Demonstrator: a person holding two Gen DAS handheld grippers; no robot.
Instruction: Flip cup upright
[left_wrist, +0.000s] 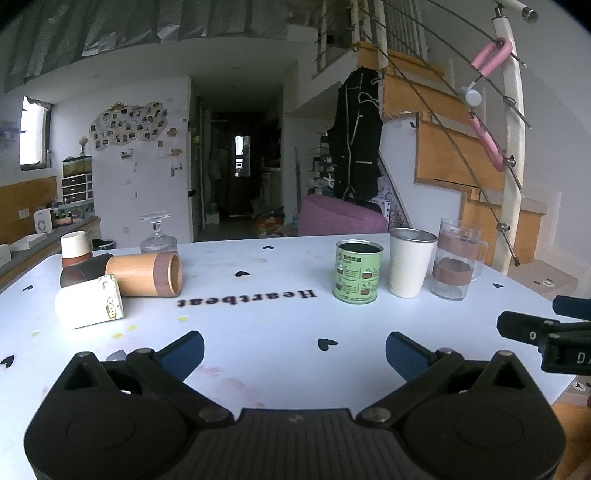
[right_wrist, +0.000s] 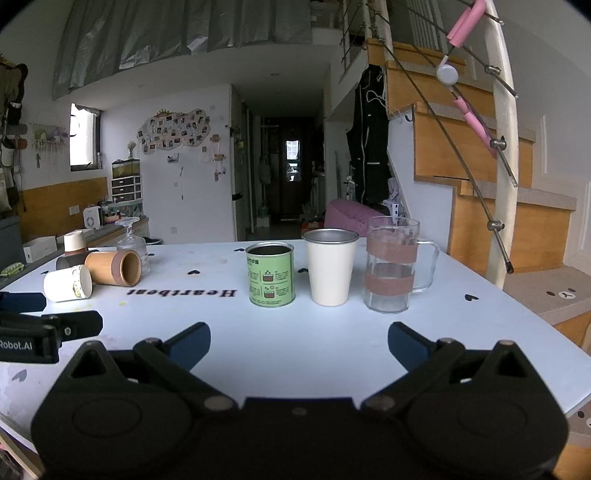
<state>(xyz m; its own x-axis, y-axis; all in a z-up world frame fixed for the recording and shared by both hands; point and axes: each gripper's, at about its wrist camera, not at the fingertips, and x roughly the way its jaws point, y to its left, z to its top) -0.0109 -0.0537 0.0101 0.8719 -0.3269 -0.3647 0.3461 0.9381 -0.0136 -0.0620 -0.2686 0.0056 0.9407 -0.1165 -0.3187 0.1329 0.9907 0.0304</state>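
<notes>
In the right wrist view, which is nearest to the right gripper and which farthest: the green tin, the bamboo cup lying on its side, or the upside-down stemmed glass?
1. green tin, upright, just left of centre ahead of the right gripper.
2. bamboo cup, on its side, farther back at left.
3. stemmed glass, inverted, behind the bamboo cup near the table's far left edge.

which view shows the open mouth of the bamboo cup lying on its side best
The right wrist view: the bamboo cup turns its open mouth toward the camera, showing inside. The left wrist view shows the bamboo cup mostly side-on, its mouth a narrow sliver.
</notes>
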